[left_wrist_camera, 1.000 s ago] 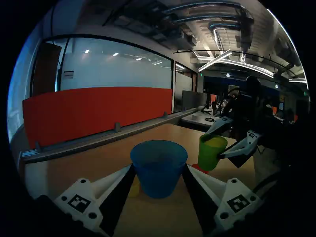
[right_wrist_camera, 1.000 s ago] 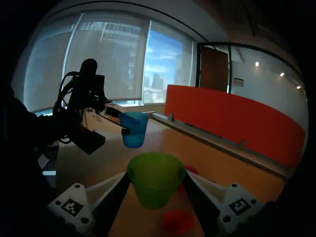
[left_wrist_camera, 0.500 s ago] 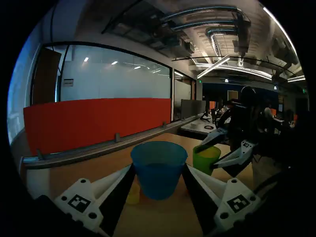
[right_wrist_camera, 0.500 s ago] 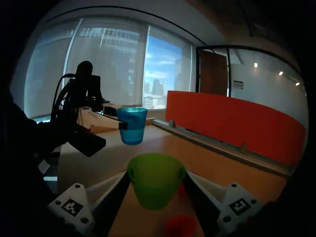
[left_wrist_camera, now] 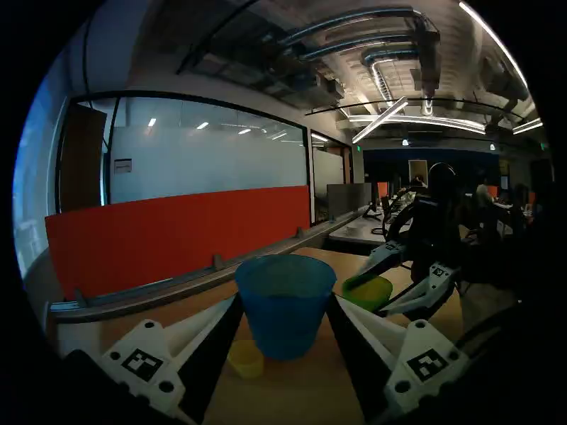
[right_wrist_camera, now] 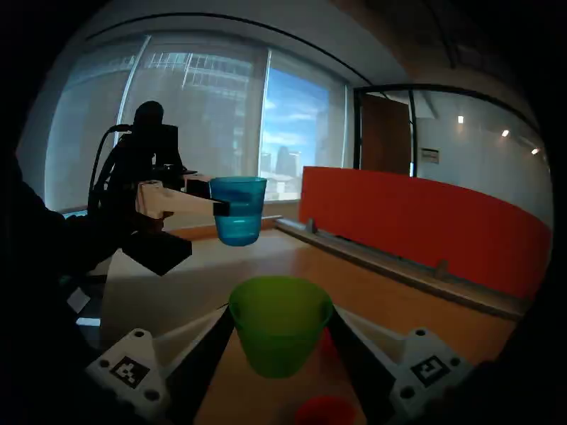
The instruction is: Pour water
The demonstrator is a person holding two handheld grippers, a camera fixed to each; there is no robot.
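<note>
The left claw (left_wrist_camera: 285,303) is clamped on the blue cup (left_wrist_camera: 285,329), which it holds upright above the wooden surface (right_wrist_camera: 397,297). The right claw (right_wrist_camera: 280,312) is clamped on the green cup (right_wrist_camera: 278,340), also upright, lower than the blue cup and apart from it. A small yellow cup (left_wrist_camera: 246,358) and a red cup (right_wrist_camera: 322,411) stand on the surface below.

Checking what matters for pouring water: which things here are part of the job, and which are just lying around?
In the job: blue cup, green cup.
Lying about: small yellow cup, red cup, both on the table.
</note>
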